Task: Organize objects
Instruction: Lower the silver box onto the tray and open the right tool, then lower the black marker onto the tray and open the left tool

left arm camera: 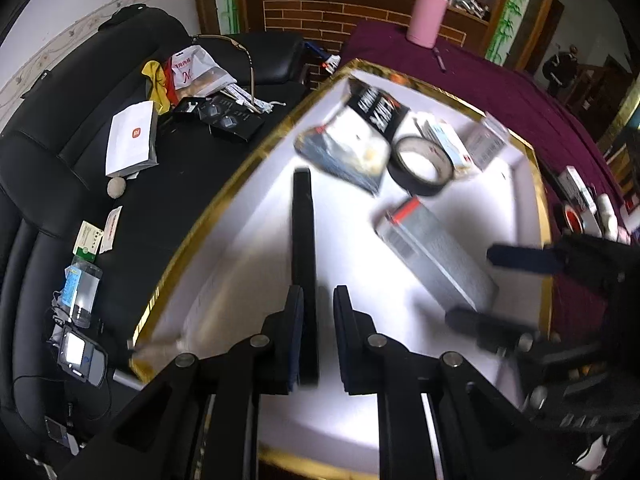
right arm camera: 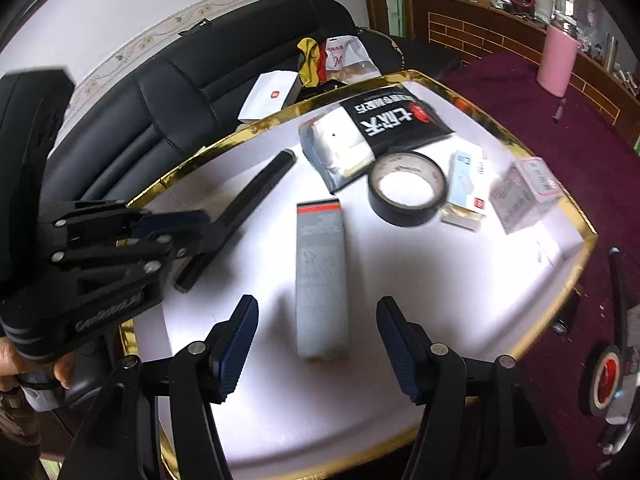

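A white tray with a gold rim (left arm camera: 208,208) (right arm camera: 192,156) holds the objects. My left gripper (left arm camera: 319,292) (right arm camera: 200,236) is shut on the near end of a long slim black box (left arm camera: 304,240) (right arm camera: 256,192), which points away across the tray. My right gripper (right arm camera: 316,304) (left arm camera: 470,286) stands open, its blue pads either side of the near end of a grey box with a red stripe (right arm camera: 320,272) (left arm camera: 436,252), not touching it. Farther back lie a black tape roll (right arm camera: 408,188) (left arm camera: 424,164), a black-and-clear packet (right arm camera: 376,128), a light-blue box (right arm camera: 468,188) and a pale pink box (right arm camera: 524,192).
A black sofa (left arm camera: 60,160) at the left carries a white box (left arm camera: 132,140), bags and small items. The tray rests on a dark red cloth (right arm camera: 540,120) with a pink bottle (right arm camera: 558,60) at the back. A red-cored tape roll (right arm camera: 606,376) lies at the right.
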Motion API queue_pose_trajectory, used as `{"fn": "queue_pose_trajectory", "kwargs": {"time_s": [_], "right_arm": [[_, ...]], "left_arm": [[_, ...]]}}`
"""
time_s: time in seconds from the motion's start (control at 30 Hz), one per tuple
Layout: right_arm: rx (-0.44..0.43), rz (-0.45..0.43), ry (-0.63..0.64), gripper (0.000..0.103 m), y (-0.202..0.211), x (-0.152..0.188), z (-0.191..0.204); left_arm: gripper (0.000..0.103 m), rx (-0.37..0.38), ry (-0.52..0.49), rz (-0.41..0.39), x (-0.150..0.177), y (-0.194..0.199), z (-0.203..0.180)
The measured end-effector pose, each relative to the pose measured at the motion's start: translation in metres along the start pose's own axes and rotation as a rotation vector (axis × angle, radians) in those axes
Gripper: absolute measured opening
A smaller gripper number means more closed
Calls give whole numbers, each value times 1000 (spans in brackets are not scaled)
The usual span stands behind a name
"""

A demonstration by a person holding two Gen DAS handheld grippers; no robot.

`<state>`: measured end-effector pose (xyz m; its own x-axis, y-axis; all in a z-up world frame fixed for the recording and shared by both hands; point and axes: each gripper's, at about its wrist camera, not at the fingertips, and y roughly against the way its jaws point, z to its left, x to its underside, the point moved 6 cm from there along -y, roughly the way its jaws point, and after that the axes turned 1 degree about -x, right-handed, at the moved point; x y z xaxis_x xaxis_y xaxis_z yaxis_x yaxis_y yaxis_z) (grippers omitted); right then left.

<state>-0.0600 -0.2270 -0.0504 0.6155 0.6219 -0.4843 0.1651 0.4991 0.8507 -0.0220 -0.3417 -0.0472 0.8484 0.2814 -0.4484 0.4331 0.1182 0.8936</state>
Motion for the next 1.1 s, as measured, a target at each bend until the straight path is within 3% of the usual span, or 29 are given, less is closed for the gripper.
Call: {"fn": "queue_pose_trajectory", "kwargs": {"time_s": [0.03, 0.13, 0.4, 0.77, 0.8, 0.87, 1.1], "right_arm": [[1, 3, 0, 63, 1, 2, 0], [8, 20, 6, 31, -1, 6, 2], [-43, 3, -14, 30, -16, -18, 14], [-160, -41, -112, 33, -35, -42, 29], [-177, -47, -126, 36, -34, -40, 28], [-174, -61, -140, 56, -28, -36, 23], [-134, -130, -158, 66, 14, -24, 4]], "left_arm": [[15, 1, -4, 3, 4, 2, -2], [15, 3, -10, 3, 14, 8, -5], [15, -12, 21, 4, 13, 3, 7], [15, -57, 8, -39, 5, 24, 10], [15, -55, 8, -41, 5, 26, 9], [15, -52, 8, -50, 5, 30, 5], [15, -20, 0, -83, 4, 41, -18]]}}
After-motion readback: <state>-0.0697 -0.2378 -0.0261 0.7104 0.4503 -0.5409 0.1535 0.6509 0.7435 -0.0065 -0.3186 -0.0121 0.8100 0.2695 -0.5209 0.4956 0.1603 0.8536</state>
